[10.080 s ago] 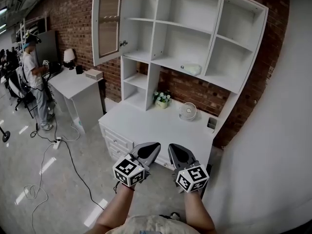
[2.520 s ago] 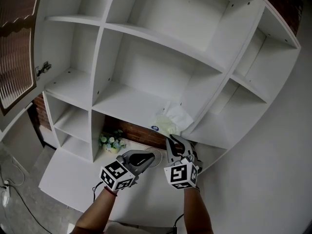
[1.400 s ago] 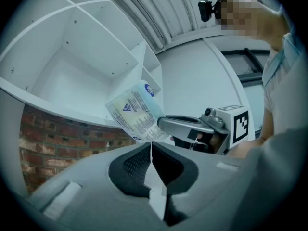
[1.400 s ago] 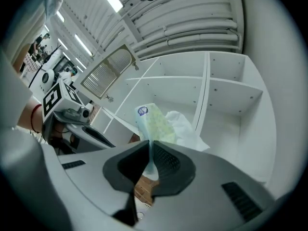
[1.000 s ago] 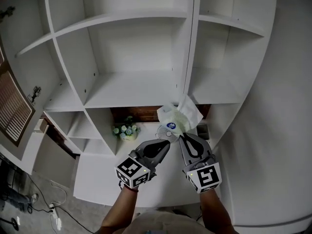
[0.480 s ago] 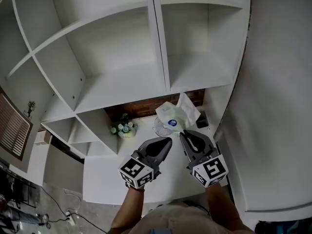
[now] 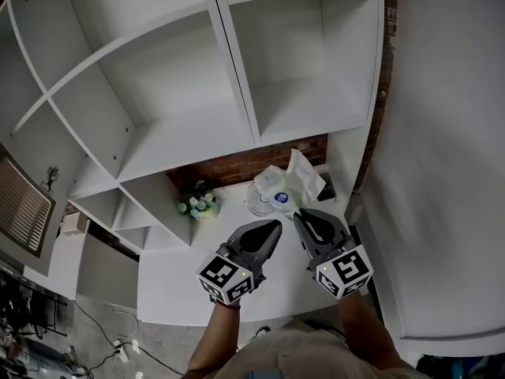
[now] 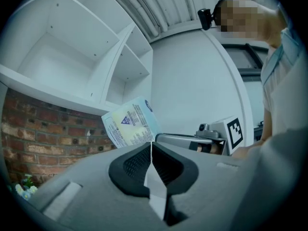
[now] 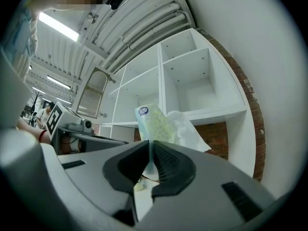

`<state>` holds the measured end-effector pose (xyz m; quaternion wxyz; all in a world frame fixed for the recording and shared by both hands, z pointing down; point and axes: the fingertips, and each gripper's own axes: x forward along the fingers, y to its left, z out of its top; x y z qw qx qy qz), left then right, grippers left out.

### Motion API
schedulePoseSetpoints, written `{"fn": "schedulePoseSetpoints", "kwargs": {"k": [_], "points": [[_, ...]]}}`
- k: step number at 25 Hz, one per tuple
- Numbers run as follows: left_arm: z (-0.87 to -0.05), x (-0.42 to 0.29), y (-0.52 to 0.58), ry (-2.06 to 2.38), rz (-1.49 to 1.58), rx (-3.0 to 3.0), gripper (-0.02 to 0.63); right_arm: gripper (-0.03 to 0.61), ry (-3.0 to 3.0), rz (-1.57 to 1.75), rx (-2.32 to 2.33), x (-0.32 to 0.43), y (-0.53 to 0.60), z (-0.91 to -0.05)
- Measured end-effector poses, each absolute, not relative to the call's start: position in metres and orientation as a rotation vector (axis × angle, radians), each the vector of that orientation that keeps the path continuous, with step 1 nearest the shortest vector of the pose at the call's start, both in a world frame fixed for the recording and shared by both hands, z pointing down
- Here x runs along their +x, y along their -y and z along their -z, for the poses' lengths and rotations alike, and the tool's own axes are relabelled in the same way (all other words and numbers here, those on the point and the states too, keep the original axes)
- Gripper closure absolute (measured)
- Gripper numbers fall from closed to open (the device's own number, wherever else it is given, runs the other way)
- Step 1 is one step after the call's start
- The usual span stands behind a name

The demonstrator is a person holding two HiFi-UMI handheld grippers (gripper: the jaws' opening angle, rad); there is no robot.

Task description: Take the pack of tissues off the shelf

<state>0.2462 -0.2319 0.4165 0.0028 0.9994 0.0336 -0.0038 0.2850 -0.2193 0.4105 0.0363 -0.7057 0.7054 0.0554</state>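
Head view: the pale green plastic pack of tissues (image 7: 282, 188) is off the white shelf (image 7: 189, 136) and above the white table (image 7: 170, 287), held in my right hand-held gripper (image 7: 300, 215).
Left gripper view: my left hand-held gripper (image 8: 151, 146) is closed, w/ nothing in it.
Right gripper view: the jaws pinch the pack's edge.
I judge the task approx. done.

We count two grippers, left gripper (image 7: 275, 224) and right gripper (image 7: 299, 215); one pack of tissues (image 7: 278, 190); one fan (image 7: 254, 204); one flower pot (image 7: 198, 205); one shelf unit (image 7: 234, 85).

White shelf unit (image 7: 181, 129), brick wall (image 7: 237, 166) behind; white desk (image 7: 170, 283), grey floor (image 7: 95, 314) below
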Motion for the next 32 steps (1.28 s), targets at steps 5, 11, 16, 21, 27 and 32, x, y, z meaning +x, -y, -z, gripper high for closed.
{"fn": "schedulePoseSetpoints", "kwargs": {"k": [5,11,16,21,27,32], "points": [[-0.421,0.252,0.220,-0.073,0.008,3.129,0.603,0.539,-2.195,-0.158,-2.142,0.289,0.210,-0.416],[-0.424,0.258,0.206,-0.030,-0.001,3.132,0.603,0.540,-2.233,-0.161,-2.121,0.295,0.200,-0.419],[-0.427,0.261,0.197,0.007,-0.010,3.136,0.603,0.540,-2.253,-0.166,-2.101,0.299,0.190,-0.423],[-0.426,0.265,0.190,0.026,-0.020,3.143,0.603,0.540,-2.258,-0.164,-2.079,0.303,0.184,-0.423],[-0.430,0.271,0.182,0.031,-0.033,3.144,0.603,0.540,-2.262,-0.160,-2.067,0.309,0.178,-0.425],[-0.434,0.276,0.178,0.022,-0.048,3.133,0.603,0.541,-2.267,-0.148,-2.063,0.312,0.176,-0.427]]}}
